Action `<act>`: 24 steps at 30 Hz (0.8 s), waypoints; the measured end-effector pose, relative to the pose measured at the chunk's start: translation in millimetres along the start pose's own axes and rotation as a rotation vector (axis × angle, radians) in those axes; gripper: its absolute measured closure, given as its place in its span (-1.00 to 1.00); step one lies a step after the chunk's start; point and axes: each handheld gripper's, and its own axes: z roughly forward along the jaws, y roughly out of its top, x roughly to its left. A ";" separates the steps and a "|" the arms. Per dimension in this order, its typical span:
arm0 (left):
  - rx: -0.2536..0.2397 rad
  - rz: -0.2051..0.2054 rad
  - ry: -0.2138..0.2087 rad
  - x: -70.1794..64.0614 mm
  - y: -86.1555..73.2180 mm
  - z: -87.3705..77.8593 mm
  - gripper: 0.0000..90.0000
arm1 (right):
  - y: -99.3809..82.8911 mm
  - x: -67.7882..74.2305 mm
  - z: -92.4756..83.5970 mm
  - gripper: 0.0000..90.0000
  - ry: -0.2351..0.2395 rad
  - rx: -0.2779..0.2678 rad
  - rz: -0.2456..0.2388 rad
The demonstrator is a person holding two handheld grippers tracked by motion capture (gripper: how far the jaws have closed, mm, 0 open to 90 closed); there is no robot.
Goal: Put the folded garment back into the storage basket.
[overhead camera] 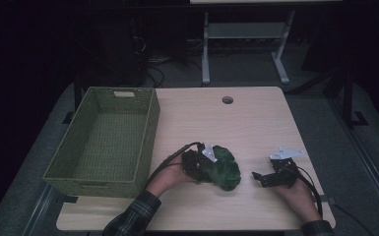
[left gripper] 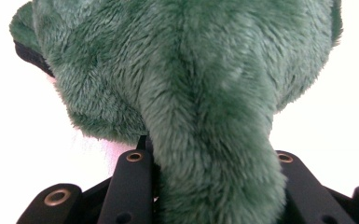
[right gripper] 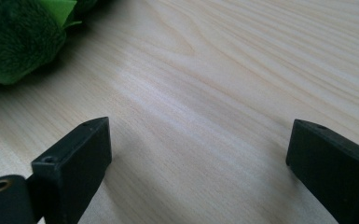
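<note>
A dark green plush toy (overhead camera: 222,169) is lying on the near middle of the wooden table, a soft, rumpled heap of shaggy fur. In the left gripper view a thick fold of its fur (left gripper: 214,154) is hanging down close up. A brighter green leaf-like piece (right gripper: 60,10) is sticking out at one edge.

One desk (overhead camera: 256,123) carries one green plush toy (overhead camera: 222,169) near the middle of its near half and one woven basket (overhead camera: 150,135) at the left. Two hand-held grippers are at work over it, the left hand-held gripper (overhead camera: 202,164) at the toy and the right hand-held gripper (overhead camera: 258,177) to the right of it, each in one of two hands. One round hole (overhead camera: 227,100) sits at the desk's far edge.
</note>
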 end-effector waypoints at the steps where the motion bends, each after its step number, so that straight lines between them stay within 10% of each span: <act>1: 0.003 0.000 0.001 -0.1 0.3 -1.3 0.46 | 0.0 0.0 0.0 -0.86 0.000 0.000 0.000; 24: -0.030 -0.038 0.019 2.6 11.6 -63.1 0.45 | 0.0 0.2 -0.1 -0.86 0.000 0.001 0.002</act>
